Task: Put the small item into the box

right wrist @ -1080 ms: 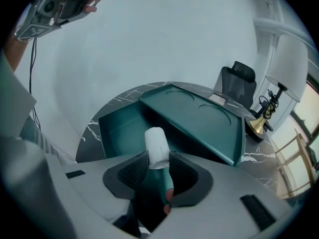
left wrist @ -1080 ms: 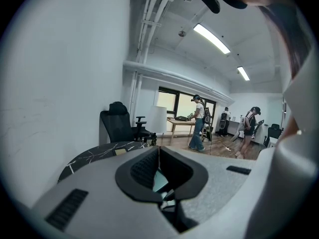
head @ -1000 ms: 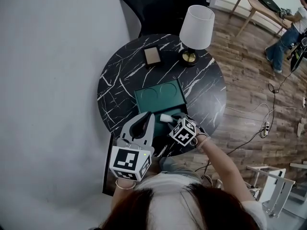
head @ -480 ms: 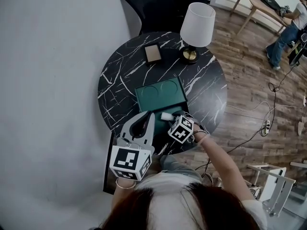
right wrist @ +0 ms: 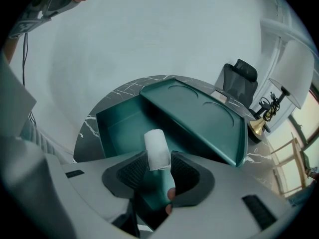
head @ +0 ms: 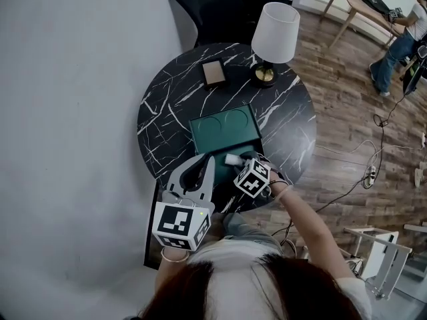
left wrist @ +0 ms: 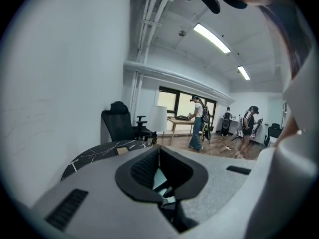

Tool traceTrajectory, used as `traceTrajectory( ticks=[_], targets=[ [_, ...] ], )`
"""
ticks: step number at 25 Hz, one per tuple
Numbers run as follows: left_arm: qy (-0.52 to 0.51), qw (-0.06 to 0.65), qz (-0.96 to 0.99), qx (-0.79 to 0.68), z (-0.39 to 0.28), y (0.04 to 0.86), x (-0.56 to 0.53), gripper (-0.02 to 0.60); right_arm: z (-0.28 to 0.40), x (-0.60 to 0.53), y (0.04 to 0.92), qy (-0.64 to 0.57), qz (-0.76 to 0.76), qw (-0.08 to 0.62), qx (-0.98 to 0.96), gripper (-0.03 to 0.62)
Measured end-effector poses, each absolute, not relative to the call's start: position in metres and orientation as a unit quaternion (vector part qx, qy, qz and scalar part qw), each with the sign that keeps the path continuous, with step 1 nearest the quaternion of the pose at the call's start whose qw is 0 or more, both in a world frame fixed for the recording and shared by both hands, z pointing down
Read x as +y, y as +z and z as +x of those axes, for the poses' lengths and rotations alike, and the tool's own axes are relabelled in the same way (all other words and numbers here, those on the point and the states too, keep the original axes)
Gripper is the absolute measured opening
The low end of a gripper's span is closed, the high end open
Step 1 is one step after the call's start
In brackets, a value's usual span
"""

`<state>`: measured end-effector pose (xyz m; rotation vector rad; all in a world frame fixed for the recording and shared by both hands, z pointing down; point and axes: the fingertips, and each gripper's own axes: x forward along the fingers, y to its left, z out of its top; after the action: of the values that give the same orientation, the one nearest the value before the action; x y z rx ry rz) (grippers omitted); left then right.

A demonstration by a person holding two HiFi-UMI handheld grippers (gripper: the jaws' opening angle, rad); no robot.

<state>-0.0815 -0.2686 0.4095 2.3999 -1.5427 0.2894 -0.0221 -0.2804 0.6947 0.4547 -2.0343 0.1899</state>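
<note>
A dark green box (head: 208, 160) lies open on the round black marble table (head: 160, 112), its lid (head: 223, 129) folded back flat. In the right gripper view the box's hollow (right wrist: 119, 128) is right below the jaws and the lid (right wrist: 199, 113) slopes away behind it. My right gripper (head: 239, 164) hovers over the box, shut on the small item (right wrist: 157, 151), a teal piece with a white cap (head: 231, 159). Its jaws have just been opening and the item still sits between the pads. My left gripper (head: 203, 169) rests shut and empty at the box's near left corner.
A table lamp with a white shade (head: 273, 35) and brass base stands at the table's back right. A small tan card (head: 213, 74) lies at the back. A black chair (head: 200, 5) is behind the table. A grey wall runs along the left.
</note>
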Motion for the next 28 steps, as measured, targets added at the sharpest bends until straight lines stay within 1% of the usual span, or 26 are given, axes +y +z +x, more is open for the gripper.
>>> traceTrajectory(
  ticks=[7,12,28],
  targets=[
    [0.097,0.133,0.829,-0.534,-0.086,0.406,-0.259,0.015,-0.024,-0.276,0.687,0.077,0.201,0.491,-0.844,0.16],
    [0.098,0.13,0.829,-0.536,-0.089,0.404,-0.248,0.015,-0.024,-0.275,0.673,0.088,0.23,0.465,-0.851,0.159],
    [0.088,0.11,0.836,-0.53,-0.091,0.39,-0.212,0.015,-0.019,-0.256,0.622,0.096,0.308,0.393,-0.861,0.103]
  ],
)
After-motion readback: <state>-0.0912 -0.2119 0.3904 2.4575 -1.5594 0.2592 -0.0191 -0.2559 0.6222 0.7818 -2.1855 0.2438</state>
